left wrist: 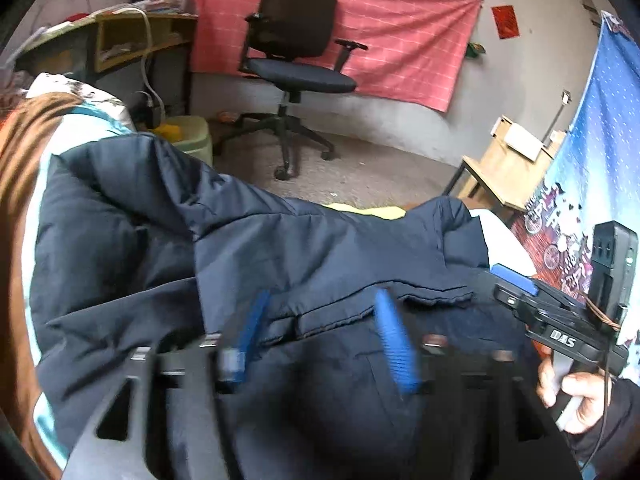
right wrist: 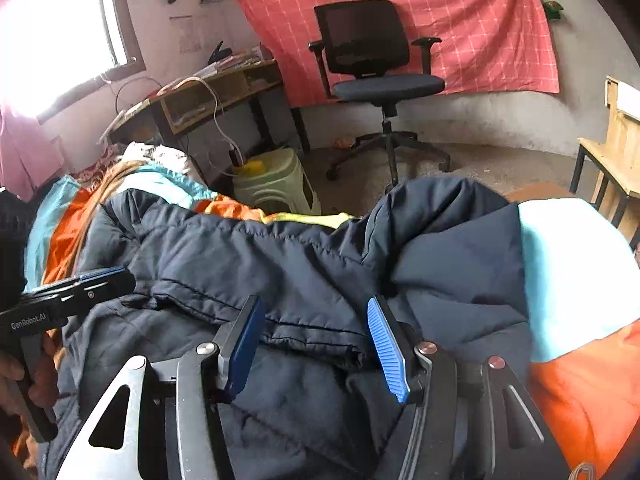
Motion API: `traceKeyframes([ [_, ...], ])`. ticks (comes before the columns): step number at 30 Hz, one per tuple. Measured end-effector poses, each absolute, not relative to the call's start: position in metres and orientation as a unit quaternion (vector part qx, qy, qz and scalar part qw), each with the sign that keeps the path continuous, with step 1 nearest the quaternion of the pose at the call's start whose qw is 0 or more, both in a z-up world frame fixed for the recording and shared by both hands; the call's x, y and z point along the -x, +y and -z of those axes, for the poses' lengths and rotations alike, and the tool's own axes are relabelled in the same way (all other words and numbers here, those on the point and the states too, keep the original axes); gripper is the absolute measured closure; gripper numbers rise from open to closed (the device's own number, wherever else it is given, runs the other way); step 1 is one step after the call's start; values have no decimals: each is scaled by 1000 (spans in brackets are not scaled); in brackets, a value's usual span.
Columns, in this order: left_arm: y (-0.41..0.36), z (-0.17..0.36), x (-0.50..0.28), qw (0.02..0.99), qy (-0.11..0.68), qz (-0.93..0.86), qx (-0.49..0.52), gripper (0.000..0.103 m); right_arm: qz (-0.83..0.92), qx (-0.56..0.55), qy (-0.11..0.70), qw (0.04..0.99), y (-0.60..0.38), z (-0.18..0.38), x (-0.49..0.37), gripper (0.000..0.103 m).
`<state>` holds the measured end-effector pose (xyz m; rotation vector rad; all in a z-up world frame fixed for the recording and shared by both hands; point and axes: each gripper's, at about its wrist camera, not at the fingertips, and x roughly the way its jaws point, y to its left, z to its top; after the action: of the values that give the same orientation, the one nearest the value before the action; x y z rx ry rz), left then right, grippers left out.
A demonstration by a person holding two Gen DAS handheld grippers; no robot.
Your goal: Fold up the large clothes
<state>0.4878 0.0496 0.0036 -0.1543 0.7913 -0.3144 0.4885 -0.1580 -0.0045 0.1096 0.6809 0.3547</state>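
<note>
A dark navy padded jacket (left wrist: 280, 248) lies rumpled across a bed covered in orange, teal and white bedding; it also shows in the right wrist view (right wrist: 304, 256). My left gripper (left wrist: 324, 312) is open, its blue fingers (left wrist: 394, 336) just over a stitched hem edge of the jacket, holding nothing. My right gripper (right wrist: 316, 320) is open too, its blue fingers (right wrist: 384, 344) straddling a folded hem edge. The right gripper also appears at the right of the left wrist view (left wrist: 516, 280), and the left gripper at the left of the right wrist view (right wrist: 104, 276).
The bed's orange and teal cover (right wrist: 576, 280) shows around the jacket. Beyond the bed stand a black office chair (right wrist: 380, 76), a green plastic stool (right wrist: 276, 188), a cluttered wooden desk (right wrist: 208, 96) and a wooden side table (left wrist: 508, 168). A red cloth (left wrist: 380, 32) hangs on the wall.
</note>
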Motion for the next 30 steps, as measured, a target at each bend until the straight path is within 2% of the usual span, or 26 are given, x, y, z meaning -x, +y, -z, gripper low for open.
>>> traceKeyframes([
  [2, 53, -12, -478, 912, 371, 151, 81, 27, -168, -60, 324, 929, -160, -4, -480, 36],
  [10, 58, -51, -437, 925, 350, 126, 72, 23, -152, -67, 293, 942, -156, -41, -445, 21],
  [11, 59, -58, -428, 928, 345, 126, 71, 20, -148, -71, 290, 943, -156, -46, -438, 19],
  [12, 61, -64, -420, 929, 339, 128, 71, 11, -147, -73, 288, 943, -155, -49, -434, 15],
  [14, 63, -75, -404, 933, 327, 131, 71, 2, -147, -81, 284, 944, -155, -58, -419, 11],
  [23, 70, -112, -337, 946, 294, 128, 43, 2, -138, -71, 279, 948, -152, -91, -348, 3],
  [30, 71, -113, -292, 948, 288, 133, 34, 2, -127, -79, 286, 946, -149, -102, -297, 1],
])
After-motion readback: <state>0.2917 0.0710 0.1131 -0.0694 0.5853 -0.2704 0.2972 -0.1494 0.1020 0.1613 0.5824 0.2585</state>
